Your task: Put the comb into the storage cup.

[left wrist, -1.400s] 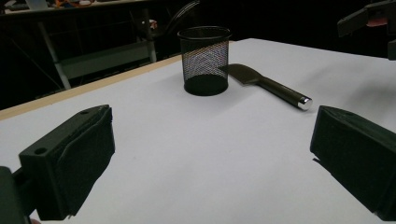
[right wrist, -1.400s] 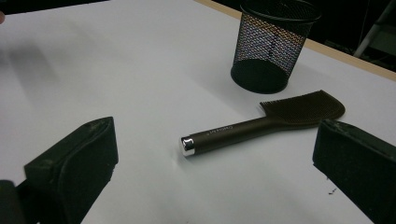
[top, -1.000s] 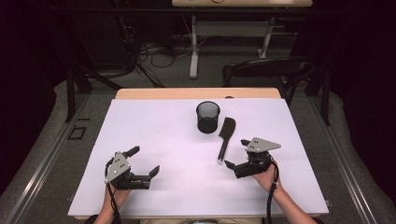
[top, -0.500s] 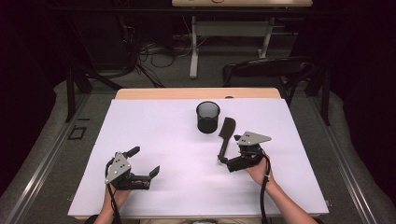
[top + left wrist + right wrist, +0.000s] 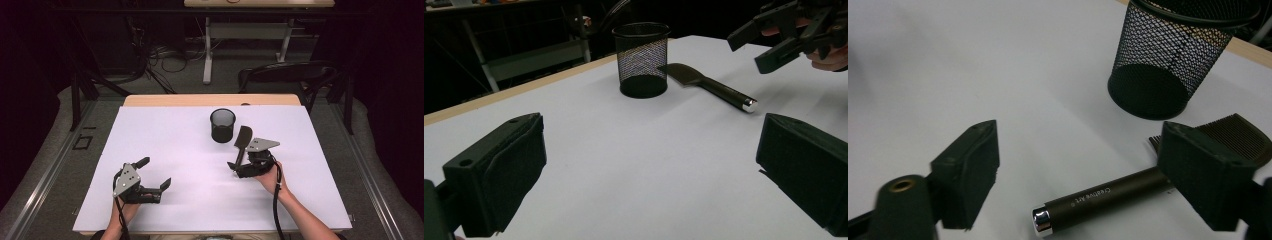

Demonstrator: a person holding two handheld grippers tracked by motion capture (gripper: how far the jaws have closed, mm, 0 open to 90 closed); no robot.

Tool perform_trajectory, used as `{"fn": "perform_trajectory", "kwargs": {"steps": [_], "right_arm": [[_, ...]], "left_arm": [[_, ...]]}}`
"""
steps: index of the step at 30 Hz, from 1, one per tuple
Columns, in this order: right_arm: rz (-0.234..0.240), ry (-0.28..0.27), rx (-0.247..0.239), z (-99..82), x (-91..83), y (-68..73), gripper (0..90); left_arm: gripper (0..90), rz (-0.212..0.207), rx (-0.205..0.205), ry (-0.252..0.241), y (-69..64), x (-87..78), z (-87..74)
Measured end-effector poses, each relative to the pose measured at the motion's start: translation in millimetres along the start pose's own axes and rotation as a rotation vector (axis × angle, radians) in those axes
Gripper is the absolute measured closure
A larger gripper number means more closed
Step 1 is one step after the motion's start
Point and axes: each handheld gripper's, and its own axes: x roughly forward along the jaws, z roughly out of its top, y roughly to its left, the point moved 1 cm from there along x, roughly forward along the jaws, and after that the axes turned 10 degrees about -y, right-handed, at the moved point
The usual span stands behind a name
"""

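White-covered table [image 5: 165,145], wood edge showing along the far side. Black mesh cup [image 5: 222,125] stands upright just past table centre, toward 12 o'clock. Dark spatula [image 5: 242,144] lies flat on the table at the cup's 4 o'clock, blade end toward the cup, handle running back toward the person.

High view: right gripper [image 5: 236,167] sits at the handle end of the spatula, grey plate on top, right hand [image 5: 268,175] behind it. Can't tell from here whether the jaws touch the handle. Left gripper [image 5: 153,174] is low at roughly 7 o'clock of the table, well apart from both objects, left hand [image 5: 124,209] at the table's near edge.

Right gripper view settles it: jaws spread wide, released, one on each side of the handle, grasping nothing. Handle has a chrome end cap [image 5: 1041,221] and printed lettering, too small to read reliably. Blade [image 5: 1233,132] shows fine ridges, partly hidden behind the right-hand jaw. Cup's mesh and solid base are clear here.

Left gripper view: own jaws also wide apart, released, only bare table between them. Cup at 12 o'clock, spatula at its right with the blade tip just beside the cup base; touching or not, can't tell. Right gripper appears at 2 o'clock, above the table near the handle end, jaws open.
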Motion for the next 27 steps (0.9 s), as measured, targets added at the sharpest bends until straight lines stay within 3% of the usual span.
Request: {"fn": "perform_trajectory", "kwargs": {"steps": [4,9,13,27], "right_arm": [[-0.007,0.018,0.003,-0.1,5.3,1.2,39.2],[0.012,0.057,-0.014,-2.3,9.4,6.3,72.8],[0.012,0.088,-0.029,-4.7,13.4,11.3,86.9],[0.009,0.204,-0.025,-15.7,27.7,24.2,90.0]], "left_arm": [[0.0,-0.007,0.008,0.004,-0.6,0.5,0.0],[0.0,-0.006,0.009,0.004,-0.8,0.2,0.2],[0.0,-0.006,0.008,0.005,-0.8,0.6,0.0],[0.0,-0.006,0.006,0.002,-0.4,-0.5,0.4]]}}
